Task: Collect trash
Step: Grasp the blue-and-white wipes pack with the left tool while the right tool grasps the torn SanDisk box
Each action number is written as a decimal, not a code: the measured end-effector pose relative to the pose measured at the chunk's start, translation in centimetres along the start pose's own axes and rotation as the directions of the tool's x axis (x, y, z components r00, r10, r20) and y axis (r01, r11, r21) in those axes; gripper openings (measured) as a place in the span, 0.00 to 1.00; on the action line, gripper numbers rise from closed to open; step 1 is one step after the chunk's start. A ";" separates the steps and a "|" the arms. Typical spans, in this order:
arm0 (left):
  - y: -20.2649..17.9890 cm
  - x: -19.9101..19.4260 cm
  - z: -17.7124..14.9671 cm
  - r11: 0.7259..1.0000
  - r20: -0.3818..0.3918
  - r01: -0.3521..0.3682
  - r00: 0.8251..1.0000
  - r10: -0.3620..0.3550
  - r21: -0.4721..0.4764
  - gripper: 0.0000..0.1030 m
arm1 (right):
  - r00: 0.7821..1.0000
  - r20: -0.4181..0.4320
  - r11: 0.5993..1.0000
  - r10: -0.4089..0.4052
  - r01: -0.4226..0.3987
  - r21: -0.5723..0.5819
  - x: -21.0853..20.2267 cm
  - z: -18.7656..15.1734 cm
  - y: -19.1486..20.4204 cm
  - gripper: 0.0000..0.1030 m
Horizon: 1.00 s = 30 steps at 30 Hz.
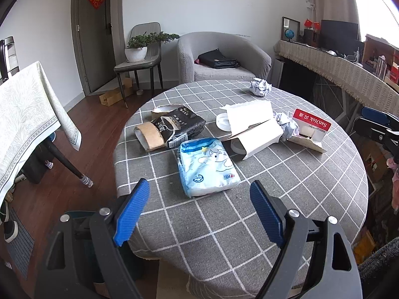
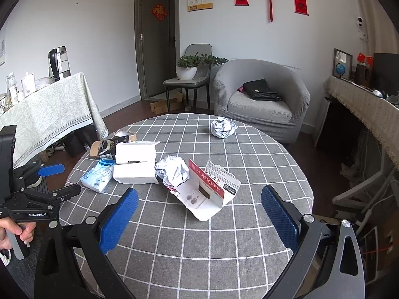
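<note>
Trash lies clustered mid-tabletop [image 1: 274, 211]: pale-blue plastic tissue pack [image 1: 208, 165], white cardboard box [image 1: 251, 130] partly hiding a crumpled paper ball [image 1: 288, 124], torn red-and-white card package [image 2: 212, 194]. Left gripper [image 1: 199, 211] and right gripper [image 2: 199, 219] both gape wide, empty. Small print on the package is illegible.

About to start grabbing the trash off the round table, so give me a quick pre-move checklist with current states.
1. Left gripper open and empty: ok.
2. Right gripper open and empty: ok.
3. Blue tissue pack lies ahead of the left gripper with nothing between: ok.
4. Torn SanDisk package lies ahead of the right gripper with nothing between: ok.
5. Far crumpled paper ball lies apart from the pile: ok.
6. Trash bin or bag to drop into: cannot tell, none visible in either view.
</note>
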<state>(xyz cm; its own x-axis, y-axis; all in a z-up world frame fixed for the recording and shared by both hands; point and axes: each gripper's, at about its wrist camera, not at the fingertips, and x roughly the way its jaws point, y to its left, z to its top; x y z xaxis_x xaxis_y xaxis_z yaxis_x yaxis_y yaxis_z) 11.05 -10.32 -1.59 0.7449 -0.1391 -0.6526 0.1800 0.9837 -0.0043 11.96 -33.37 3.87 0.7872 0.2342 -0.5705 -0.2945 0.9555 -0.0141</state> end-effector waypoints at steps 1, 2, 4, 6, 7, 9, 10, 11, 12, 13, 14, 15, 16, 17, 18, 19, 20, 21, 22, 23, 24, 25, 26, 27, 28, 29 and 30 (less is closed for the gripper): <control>-0.2 0.6 0.1 1.000 -0.011 -0.004 1.000 0.004 0.000 0.83 | 1.000 -0.006 1.000 0.001 -0.001 -0.009 0.3 0.1 -0.4 0.97; -0.4 1.0 0.1 1.000 -0.019 -0.013 1.000 0.013 0.004 0.83 | 1.000 -0.010 1.000 0.002 -0.002 -0.016 0.5 0.1 -0.7 0.97; -0.6 1.7 0.1 1.000 -0.026 -0.024 0.999 0.024 0.002 0.84 | 1.000 -0.018 0.999 0.013 -0.013 -0.029 1.1 0.3 -1.3 0.97; -0.6 2.4 0.1 1.000 -0.038 -0.026 0.999 0.026 -0.012 0.84 | 0.999 -0.033 0.999 0.020 -0.021 -0.045 1.9 0.3 -1.8 0.97; -0.6 2.8 0.2 0.999 -0.045 -0.037 0.998 0.036 -0.015 0.84 | 0.999 -0.043 0.998 0.027 -0.030 -0.053 2.4 0.3 -2.0 0.97; -0.5 3.6 0.4 0.998 -0.062 -0.052 0.997 0.051 -0.017 0.84 | 0.997 -0.065 0.996 0.044 -0.049 -0.073 3.3 0.3 -2.3 0.95; -0.4 3.9 0.5 0.998 -0.068 -0.055 0.996 0.054 -0.020 0.84 | 0.996 -0.078 0.995 0.049 -0.056 -0.088 3.7 0.3 -2.3 0.93; -0.3 4.1 0.7 0.998 -0.066 -0.061 0.996 0.060 -0.022 0.84 | 0.995 -0.089 0.993 0.048 -0.057 -0.104 4.2 0.2 -2.4 0.91; -0.3 4.3 0.9 0.997 -0.062 -0.068 0.996 0.066 -0.025 0.84 | 0.994 -0.098 0.991 0.044 -0.056 -0.121 4.6 0.2 -2.4 0.90; -0.2 4.4 1.2 0.997 -0.062 -0.072 0.996 0.070 -0.029 0.84 | 0.993 -0.108 0.989 0.048 -0.062 -0.131 5.0 0.2 -2.5 0.87; -0.2 4.6 1.4 0.997 -0.067 -0.068 0.996 0.066 -0.034 0.84 | 0.991 -0.119 0.988 0.055 -0.071 -0.137 5.5 0.3 -2.6 0.83; -0.2 5.0 1.6 0.997 -0.074 -0.062 0.996 0.059 -0.035 0.84 | 0.990 -0.128 0.987 0.060 -0.078 -0.141 5.9 0.5 -2.7 0.77; -0.2 5.3 1.8 0.997 -0.083 -0.064 0.995 0.061 -0.033 0.84 | 0.989 -0.132 0.986 0.068 -0.087 -0.143 6.3 0.6 -2.7 0.73; -0.2 5.6 1.9 0.997 -0.088 -0.068 0.994 0.065 -0.032 0.83 | 0.987 -0.135 0.984 0.083 -0.102 -0.144 6.6 0.7 -2.9 0.70; -0.1 5.8 2.0 0.997 -0.091 -0.067 0.994 0.063 -0.037 0.83 | 0.985 -0.139 0.983 0.098 -0.118 -0.144 6.9 0.8 -3.0 0.68; -0.1 6.0 2.1 0.997 -0.095 -0.067 0.994 0.062 -0.043 0.82 | 0.983 -0.148 0.981 0.112 -0.134 -0.144 7.3 1.0 -3.1 0.65; -0.1 6.2 2.3 0.997 -0.097 -0.068 0.993 0.064 -0.043 0.81 | 0.980 -0.154 0.979 0.123 -0.146 -0.146 7.6 1.0 -3.1 0.62; -0.1 6.3 2.4 0.997 -0.095 -0.069 0.993 0.066 -0.038 0.76 | 0.978 -0.159 0.976 0.134 -0.157 -0.148 7.9 1.1 -3.1 0.59; -0.2 6.3 2.4 0.997 -0.093 -0.068 0.994 0.065 -0.030 0.74 | 0.975 -0.169 0.974 0.145 -0.171 -0.148 8.1 1.1 -3.0 0.53; -0.3 6.3 2.4 0.997 -0.091 -0.068 0.994 0.065 -0.023 0.74 | 0.973 -0.175 0.972 0.151 -0.178 -0.151 8.4 1.1 -2.9 0.47; -0.3 6.2 2.3 0.998 -0.088 -0.062 0.994 0.060 -0.020 0.72 | 0.972 -0.178 0.971 0.155 -0.183 -0.154 8.5 1.1 -2.8 0.45; -0.3 6.2 2.3 0.998 -0.086 -0.053 0.995 0.051 -0.022 0.70 | 0.970 -0.183 0.969 0.162 -0.192 -0.156 8.6 1.0 -2.7 0.41; -0.1 6.2 2.2 0.999 -0.084 -0.042 0.996 0.040 -0.026 0.69 | 0.967 -0.191 0.967 0.171 -0.202 -0.155 8.7 0.8 -2.5 0.36; -0.1 6.1 2.2 0.999 -0.081 -0.041 0.996 0.038 -0.026 0.66 | 0.965 -0.196 0.966 0.174 -0.206 -0.157 8.8 0.8 -2.3 0.35; -0.1 6.1 2.1 0.999 -0.080 -0.037 0.996 0.035 -0.026 0.66 | 0.964 -0.202 0.965 0.175 -0.209 -0.159 9.0 0.7 -2.1 0.34; 0.0 6.0 2.1 0.999 -0.078 -0.032 0.996 0.030 -0.027 0.65 | 0.961 -0.210 0.964 0.177 -0.213 -0.159 9.2 0.6 -2.0 0.32; 0.0 6.0 2.1 0.999 -0.078 -0.026 0.997 0.024 -0.028 0.65 | 0.959 -0.218 0.963 0.181 -0.217 -0.159 9.3 0.5 -1.9 0.31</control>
<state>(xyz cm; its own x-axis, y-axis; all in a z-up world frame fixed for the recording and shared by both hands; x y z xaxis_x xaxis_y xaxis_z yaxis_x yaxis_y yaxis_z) 16.84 -11.36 -3.90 0.6967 -0.1062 -0.7095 0.1422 0.9898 -0.0085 20.15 -32.90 -1.02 0.5835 0.3580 -0.7290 -0.5407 0.8410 -0.0198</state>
